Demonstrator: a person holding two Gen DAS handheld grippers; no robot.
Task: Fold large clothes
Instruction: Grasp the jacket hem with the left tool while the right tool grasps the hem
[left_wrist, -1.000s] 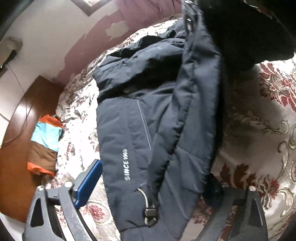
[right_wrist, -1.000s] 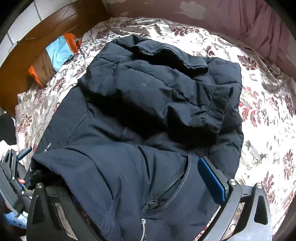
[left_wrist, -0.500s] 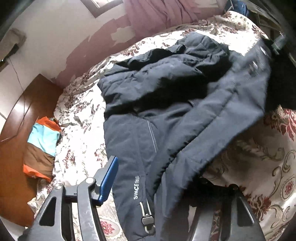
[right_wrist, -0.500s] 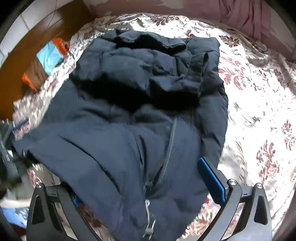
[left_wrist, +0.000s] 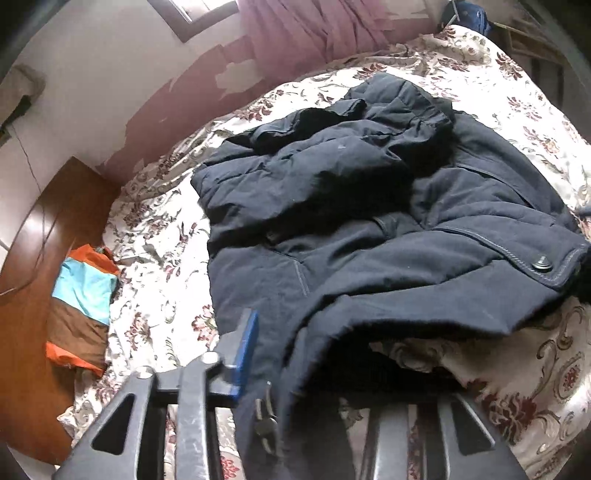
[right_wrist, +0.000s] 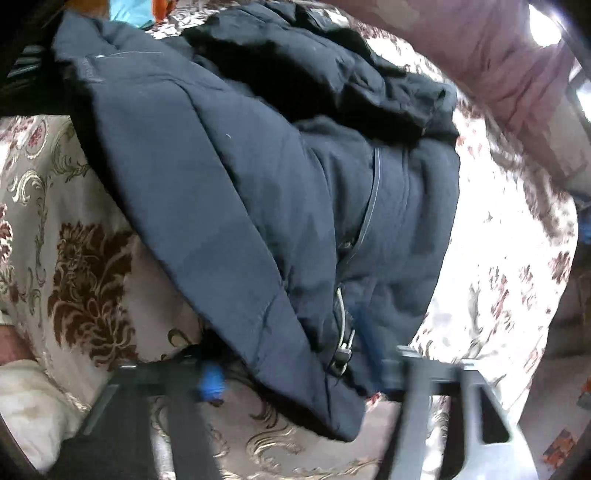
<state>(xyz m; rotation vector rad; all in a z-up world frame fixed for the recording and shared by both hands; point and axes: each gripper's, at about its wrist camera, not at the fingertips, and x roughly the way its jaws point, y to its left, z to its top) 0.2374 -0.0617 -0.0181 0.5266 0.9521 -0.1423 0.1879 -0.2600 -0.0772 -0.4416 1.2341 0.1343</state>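
Observation:
A dark navy padded jacket lies spread and partly bunched on the floral bedspread. My left gripper is at the near hem by the drawstring toggle. Its jaws are closing, the blue pad rests against the fabric, and the other finger is hidden under the cloth. In the blurred right wrist view, the same jacket runs down to my right gripper. Its jaws are closing around the hem corner near the cord, and the left pad still stands clear of the cloth.
A folded orange, light-blue and brown cloth lies on the wooden board left of the bed. A pink curtain and a peeling wall stand behind. Bare bedspread shows on both sides of the jacket.
The jacket panel that stood raised near the left camera now lies across the bed. Both grippers' jaws have narrowed. The right gripper has swung down to the hem corner.

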